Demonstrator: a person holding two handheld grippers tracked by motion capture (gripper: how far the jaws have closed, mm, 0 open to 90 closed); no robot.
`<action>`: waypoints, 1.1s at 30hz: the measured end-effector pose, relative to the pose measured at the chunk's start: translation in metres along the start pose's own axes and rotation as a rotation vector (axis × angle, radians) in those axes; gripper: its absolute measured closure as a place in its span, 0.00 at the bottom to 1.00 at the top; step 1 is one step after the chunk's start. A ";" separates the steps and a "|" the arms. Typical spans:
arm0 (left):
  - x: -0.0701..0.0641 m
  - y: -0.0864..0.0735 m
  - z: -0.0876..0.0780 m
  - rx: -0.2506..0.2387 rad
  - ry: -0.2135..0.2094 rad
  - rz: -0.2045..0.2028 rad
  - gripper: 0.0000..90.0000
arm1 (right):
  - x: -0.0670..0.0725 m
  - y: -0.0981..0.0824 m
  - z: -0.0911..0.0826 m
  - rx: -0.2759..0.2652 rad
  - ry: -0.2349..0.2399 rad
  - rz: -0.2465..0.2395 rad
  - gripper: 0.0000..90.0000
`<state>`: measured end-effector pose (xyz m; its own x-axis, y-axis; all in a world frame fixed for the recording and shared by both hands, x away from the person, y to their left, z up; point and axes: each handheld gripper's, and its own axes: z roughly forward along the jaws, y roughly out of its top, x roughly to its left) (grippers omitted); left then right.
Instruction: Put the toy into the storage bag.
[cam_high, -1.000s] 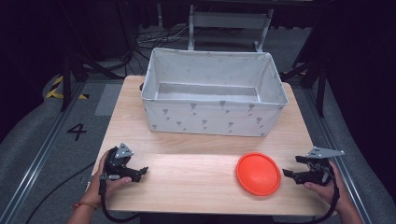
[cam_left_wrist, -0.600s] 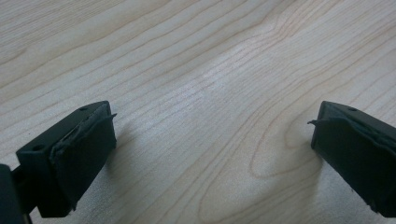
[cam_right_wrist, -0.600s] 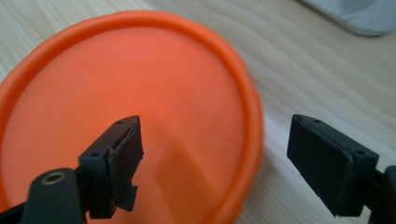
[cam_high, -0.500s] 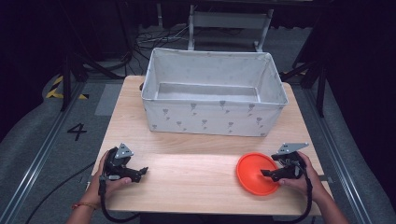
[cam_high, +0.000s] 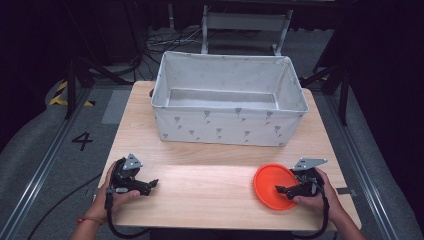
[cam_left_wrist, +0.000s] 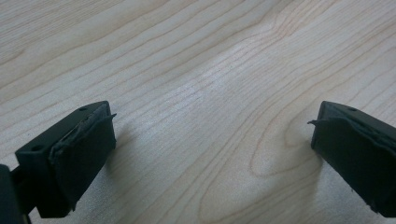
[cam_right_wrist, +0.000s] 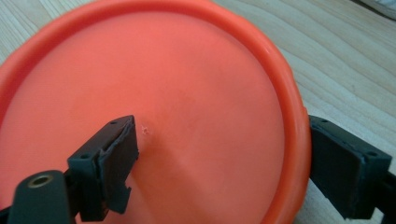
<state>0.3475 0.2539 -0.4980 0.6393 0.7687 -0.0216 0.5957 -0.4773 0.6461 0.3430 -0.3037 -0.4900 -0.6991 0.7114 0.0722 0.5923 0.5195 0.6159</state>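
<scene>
An orange round plate (cam_high: 270, 185) lies on the wooden table (cam_high: 210, 187) at the front right. My right gripper (cam_high: 281, 191) reaches over the plate's right side and straddles its rim. In the right gripper view one jaw hovers over the inside of the plate (cam_right_wrist: 163, 84) and the other stands just outside the rim. The right gripper (cam_right_wrist: 224, 135) is open; its jaws have just been opening, with the rim between them and not pinched. At the front left my left gripper (cam_high: 150, 185) rests low over bare wood, and this left gripper (cam_left_wrist: 212, 126) is open with nothing between its jaws.
A large white fabric bin (cam_high: 225, 125) with a grey print stands across the back half of the table, with nothing in the part of its floor that shows. Bare wood stretches between the two grippers. Dark floor, cables and frame legs surround the table.
My right gripper has moved left from the table's right edge onto the orange plate and now straddles its rim. The left gripper and the plate have stayed put.
</scene>
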 end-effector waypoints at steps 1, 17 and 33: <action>0.000 0.000 0.000 0.000 0.000 0.000 0.00 | 0.000 0.000 0.000 0.001 0.001 0.001 0.17; 0.000 0.001 0.001 -0.005 0.002 -0.002 0.00 | -0.009 0.011 -0.020 -0.053 -0.019 -0.027 0.76; 0.000 0.001 0.001 -0.005 0.003 -0.002 0.00 | 0.033 0.062 -0.070 -0.083 0.041 -0.267 0.91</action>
<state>0.3489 0.2533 -0.4983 0.6368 0.7707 -0.0206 0.5942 -0.4736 0.6502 0.3285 -0.2813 -0.3945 -0.8423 0.5344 -0.0707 0.3514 0.6438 0.6797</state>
